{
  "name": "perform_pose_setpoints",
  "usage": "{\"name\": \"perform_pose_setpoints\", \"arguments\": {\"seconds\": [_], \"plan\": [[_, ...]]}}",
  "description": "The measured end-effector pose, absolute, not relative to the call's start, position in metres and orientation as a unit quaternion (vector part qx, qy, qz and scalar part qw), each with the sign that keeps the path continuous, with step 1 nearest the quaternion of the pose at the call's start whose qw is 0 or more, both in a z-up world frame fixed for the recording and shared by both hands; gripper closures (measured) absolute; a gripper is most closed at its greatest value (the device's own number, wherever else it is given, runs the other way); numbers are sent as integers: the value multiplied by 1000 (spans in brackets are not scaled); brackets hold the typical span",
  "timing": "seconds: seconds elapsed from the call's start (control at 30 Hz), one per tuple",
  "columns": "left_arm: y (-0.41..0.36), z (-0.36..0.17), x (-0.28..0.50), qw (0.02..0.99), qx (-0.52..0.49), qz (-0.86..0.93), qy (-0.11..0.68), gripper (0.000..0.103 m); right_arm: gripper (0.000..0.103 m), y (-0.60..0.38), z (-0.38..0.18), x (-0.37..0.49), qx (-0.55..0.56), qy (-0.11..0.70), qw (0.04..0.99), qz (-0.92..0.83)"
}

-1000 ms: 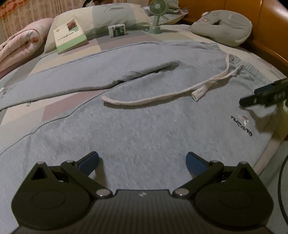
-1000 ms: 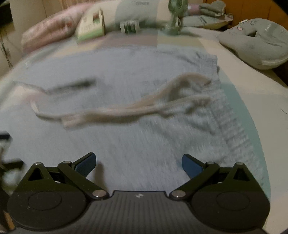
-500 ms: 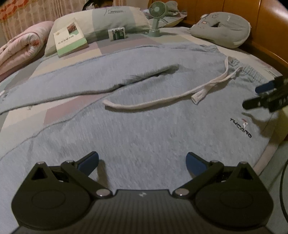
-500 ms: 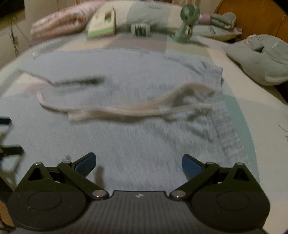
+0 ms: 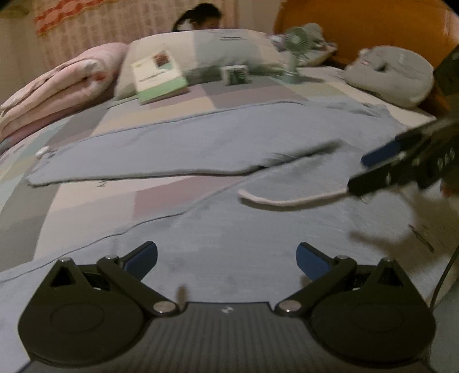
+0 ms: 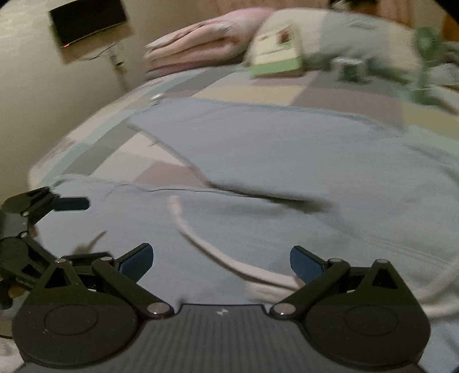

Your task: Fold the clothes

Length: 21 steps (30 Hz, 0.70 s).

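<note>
Light blue sweatpants (image 5: 218,149) (image 6: 281,160) lie spread flat on the bed, legs stretching left, with a white drawstring (image 5: 287,200) (image 6: 218,252) lying loose on top. My left gripper (image 5: 226,258) hovers open just above the near leg, holding nothing. My right gripper (image 6: 221,259) is open too, low over the cloth with the drawstring running between its fingers. In the left wrist view the right gripper (image 5: 373,169) reaches in from the right above the drawstring. The left gripper (image 6: 57,206) shows at the left edge of the right wrist view.
A patchwork bedsheet (image 5: 94,200) covers the bed. At the far side sit a pillow (image 5: 218,48), a book (image 5: 157,77), a small card (image 5: 235,74), a green desk fan (image 5: 295,51), a grey cushion (image 5: 393,74) and a pink folded quilt (image 5: 57,89). A person's head (image 5: 198,17) shows behind the pillow.
Both grippers have swung left along the pants. The right gripper has come in over the drawstring, much closer to the left one. Both stay open.
</note>
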<state>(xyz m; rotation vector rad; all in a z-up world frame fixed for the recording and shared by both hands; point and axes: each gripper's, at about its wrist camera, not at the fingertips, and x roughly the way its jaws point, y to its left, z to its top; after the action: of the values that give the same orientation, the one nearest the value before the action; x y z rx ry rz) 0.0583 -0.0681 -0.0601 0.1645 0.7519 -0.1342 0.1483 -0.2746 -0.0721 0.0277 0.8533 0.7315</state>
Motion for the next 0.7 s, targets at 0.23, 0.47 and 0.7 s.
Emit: {"name": "perform_pose_setpoints", "arguments": {"seconds": [0.23,0.47,0.7], "plan": [[-35,-52,60,925,50,-63,371,1,0,-219,-90,173,30,445,804,393],[-10,-47,51,932,27,-67,356,1,0,-196,-89,168,28,473,778,413],[5,-44,44,935,5,-75,348,1,0,-181,-68,118,-20,464,760,454]]}}
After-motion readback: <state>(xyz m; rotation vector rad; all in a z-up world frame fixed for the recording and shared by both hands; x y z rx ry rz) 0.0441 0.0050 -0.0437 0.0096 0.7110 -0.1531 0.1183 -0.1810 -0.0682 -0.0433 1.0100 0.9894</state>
